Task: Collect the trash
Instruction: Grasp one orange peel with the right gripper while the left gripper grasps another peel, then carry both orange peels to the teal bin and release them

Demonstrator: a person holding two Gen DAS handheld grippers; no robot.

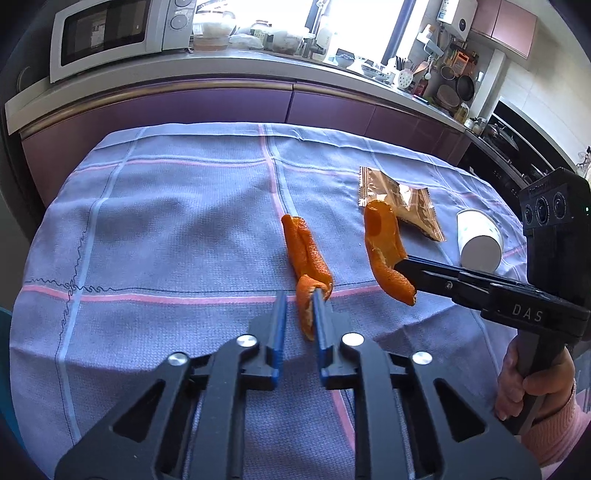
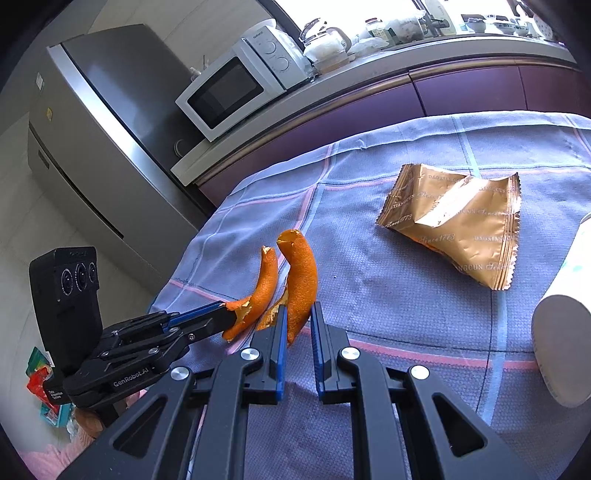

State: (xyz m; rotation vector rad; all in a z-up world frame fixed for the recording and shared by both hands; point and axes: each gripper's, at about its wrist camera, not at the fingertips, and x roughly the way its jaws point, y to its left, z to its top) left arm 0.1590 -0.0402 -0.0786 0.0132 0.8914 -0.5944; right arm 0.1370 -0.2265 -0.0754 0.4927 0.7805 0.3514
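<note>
Two orange peels are held side by side over the blue checked tablecloth (image 1: 166,221). My left gripper (image 1: 300,297) is shut on the lower end of one curled peel (image 1: 306,254); the right wrist view shows this gripper (image 2: 225,310) pinching that peel (image 2: 264,284) from the left. My right gripper (image 2: 297,310) is shut on the other peel (image 2: 303,273), which stands up between its blue pads. In the left wrist view it (image 1: 400,264) reaches in from the right with that peel (image 1: 384,240). A gold snack wrapper (image 2: 461,221) lies on the cloth beyond them.
A white paper cup (image 1: 480,240) lies on its side at the right, near the wrapper (image 1: 380,184). Behind the table runs a purple-fronted counter with a microwave (image 1: 107,33) and a grey fridge (image 2: 110,129). A hand (image 1: 528,384) grips the right handle. Packets lie on the floor (image 2: 40,380).
</note>
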